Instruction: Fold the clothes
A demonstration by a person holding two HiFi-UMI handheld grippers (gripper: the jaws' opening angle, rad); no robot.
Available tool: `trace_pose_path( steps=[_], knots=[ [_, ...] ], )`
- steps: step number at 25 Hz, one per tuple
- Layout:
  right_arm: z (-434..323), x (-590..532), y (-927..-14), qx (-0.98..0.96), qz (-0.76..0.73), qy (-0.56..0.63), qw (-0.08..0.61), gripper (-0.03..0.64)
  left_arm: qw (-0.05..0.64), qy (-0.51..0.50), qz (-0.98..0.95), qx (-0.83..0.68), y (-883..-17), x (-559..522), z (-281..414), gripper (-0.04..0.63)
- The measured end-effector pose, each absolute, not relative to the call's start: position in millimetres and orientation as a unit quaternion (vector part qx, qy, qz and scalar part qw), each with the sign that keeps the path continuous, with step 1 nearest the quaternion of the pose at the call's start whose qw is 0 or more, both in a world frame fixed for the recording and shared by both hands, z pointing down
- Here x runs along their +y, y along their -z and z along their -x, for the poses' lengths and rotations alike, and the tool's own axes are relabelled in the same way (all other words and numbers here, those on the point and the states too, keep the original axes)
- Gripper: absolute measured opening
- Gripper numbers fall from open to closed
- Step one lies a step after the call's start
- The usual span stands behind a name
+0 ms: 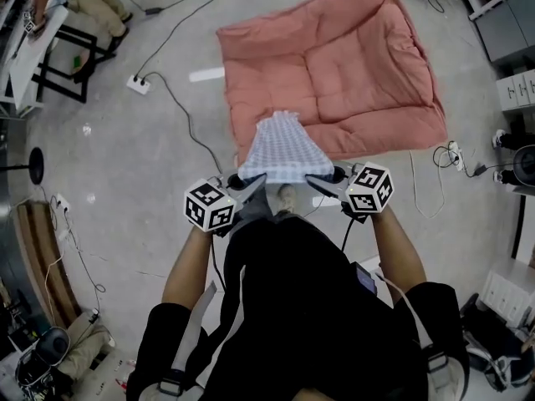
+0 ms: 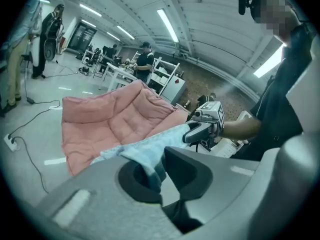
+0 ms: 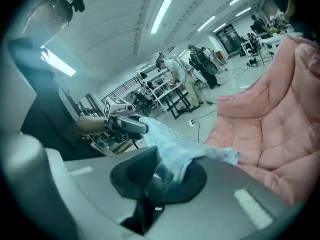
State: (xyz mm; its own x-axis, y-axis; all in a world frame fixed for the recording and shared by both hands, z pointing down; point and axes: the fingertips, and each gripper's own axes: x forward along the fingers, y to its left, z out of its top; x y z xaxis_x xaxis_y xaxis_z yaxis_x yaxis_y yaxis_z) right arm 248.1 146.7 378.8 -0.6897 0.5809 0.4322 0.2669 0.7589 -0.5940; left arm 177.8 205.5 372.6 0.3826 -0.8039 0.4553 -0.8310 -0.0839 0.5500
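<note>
A light blue checked garment [image 1: 282,149] hangs stretched between my two grippers, its far end draping onto the pink quilt [image 1: 334,65] spread on the floor. My left gripper [image 1: 251,182] is shut on the garment's near left corner [image 2: 150,164]. Shut on the near right corner [image 3: 172,161] is my right gripper [image 1: 322,182]. In the left gripper view the right gripper [image 2: 200,130] shows across the taut cloth edge; in the right gripper view the left gripper [image 3: 125,125] shows the same way.
Cables and a power strip [image 1: 138,83] lie on the grey floor left of the quilt. More cables [image 1: 456,159] trail at the right. A desk and chair [image 1: 50,48] stand at the far left, drawers [image 1: 518,90] at the right. People stand by tables [image 2: 145,64] in the background.
</note>
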Motion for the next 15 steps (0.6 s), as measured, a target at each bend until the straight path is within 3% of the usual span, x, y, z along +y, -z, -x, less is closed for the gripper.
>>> trace_pose_path(
  steps=[15],
  knots=[
    [-112, 80, -292, -0.939, 0.158, -0.223, 0.209, 0.034, 0.311, -0.034, -0.827, -0.466, -287, 128, -28, 0.020]
  ],
)
